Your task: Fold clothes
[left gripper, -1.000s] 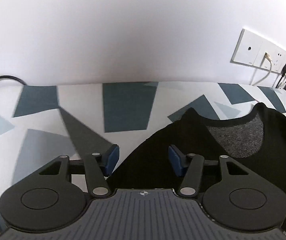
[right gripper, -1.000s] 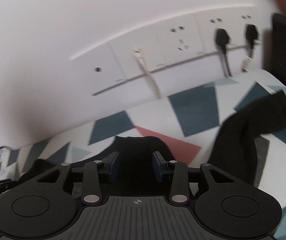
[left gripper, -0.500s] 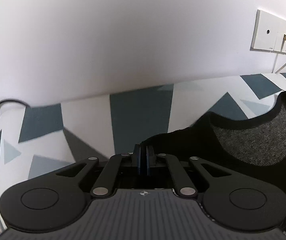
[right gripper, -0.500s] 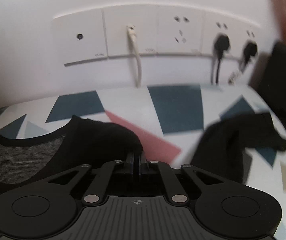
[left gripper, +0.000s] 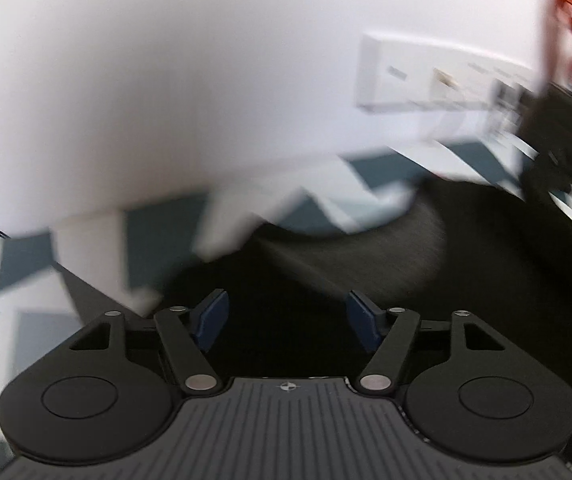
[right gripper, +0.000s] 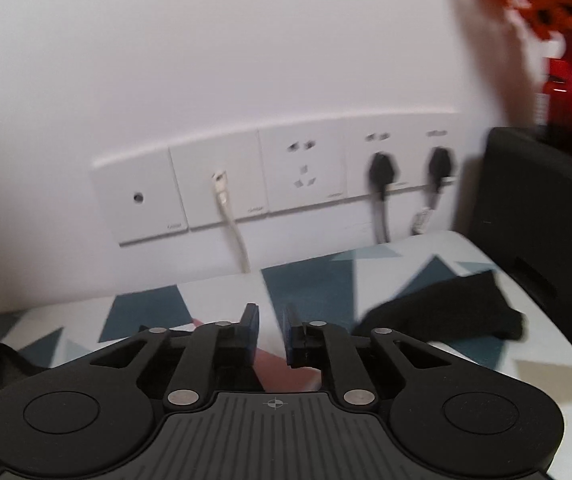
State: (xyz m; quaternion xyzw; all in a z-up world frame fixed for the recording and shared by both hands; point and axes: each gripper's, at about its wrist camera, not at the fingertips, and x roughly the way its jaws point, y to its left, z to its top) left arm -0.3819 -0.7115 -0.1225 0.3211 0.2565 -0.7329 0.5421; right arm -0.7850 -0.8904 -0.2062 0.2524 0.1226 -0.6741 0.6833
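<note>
- Hovering over the black garment (left gripper: 326,264), the left gripper (left gripper: 288,320) has fingers spread wide, holding nothing.
- Right gripper (right gripper: 271,332) fingers slightly parted, empty, above the patterned tabletop (right gripper: 310,280).

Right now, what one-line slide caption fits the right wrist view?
Open right gripper above the patterned tablecloth, black garment to its right, wall sockets behind.

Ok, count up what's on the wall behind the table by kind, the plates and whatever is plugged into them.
wall plates: 5
black plugs: 2
white cable: 1
Total: 8
</note>
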